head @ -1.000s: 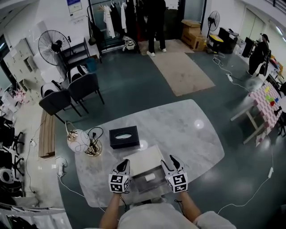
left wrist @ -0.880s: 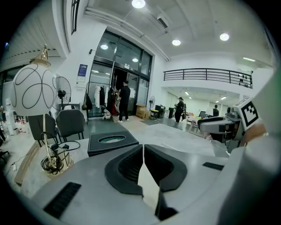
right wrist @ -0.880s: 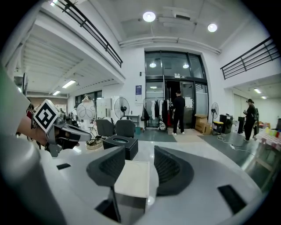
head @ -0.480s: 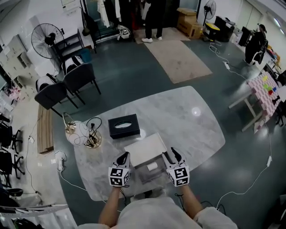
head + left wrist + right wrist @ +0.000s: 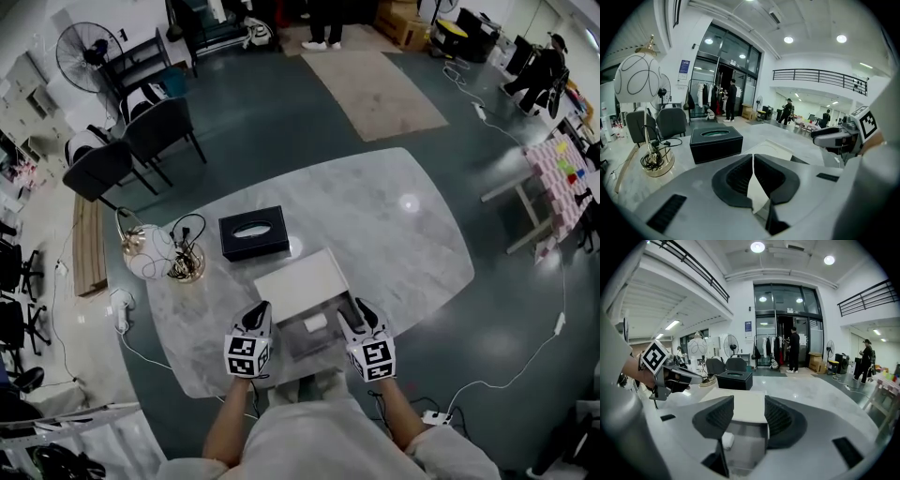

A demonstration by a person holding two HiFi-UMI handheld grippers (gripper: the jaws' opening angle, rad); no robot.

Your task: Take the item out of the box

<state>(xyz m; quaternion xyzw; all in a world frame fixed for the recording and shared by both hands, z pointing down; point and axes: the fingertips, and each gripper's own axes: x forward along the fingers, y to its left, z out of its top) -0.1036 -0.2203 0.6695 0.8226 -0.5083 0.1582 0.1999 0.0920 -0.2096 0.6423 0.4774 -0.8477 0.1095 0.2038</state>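
Head view had the open white box [image 5: 323,345] at the table's [image 5: 394,234] 6 o'clock, small white item [image 5: 315,322] inside, left gripper view showed the left gripper [image 5: 753,157] pinched onto its wall, and right gripper view had the right gripper [image 5: 749,416] gaping wide above.

No legible text; blue wall sign [image 5: 748,326] by doorway too small to read

Box [image 5: 305,343] open on top, lid [image 5: 300,284] just behind, tissue box [image 5: 253,234] farther back

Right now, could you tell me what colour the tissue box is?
The tissue box is black, clearest in the left gripper view.
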